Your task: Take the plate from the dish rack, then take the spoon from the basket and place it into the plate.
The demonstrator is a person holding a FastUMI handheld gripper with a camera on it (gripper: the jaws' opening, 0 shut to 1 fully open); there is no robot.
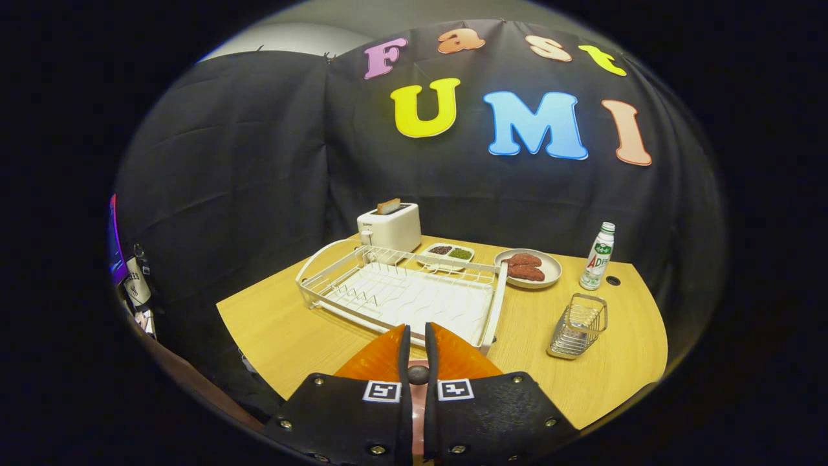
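Wooden table (310, 327) before black cloth wall (259, 162)

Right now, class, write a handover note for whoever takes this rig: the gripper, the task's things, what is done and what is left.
Gripper: fingers nearly together over the dish rack's near edge; whether they grip anything I cannot tell.
Dish rack: holds no plate.
Basket, right of the rack: looks empty.
Done: both pick-ups, apparently.
Left: confirm the spoon lies in the plate.

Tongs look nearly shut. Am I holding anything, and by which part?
Cannot tell. The tongs stand almost closed, with a pinkish strip deep between them near their base, but whether they grip it is unclear.
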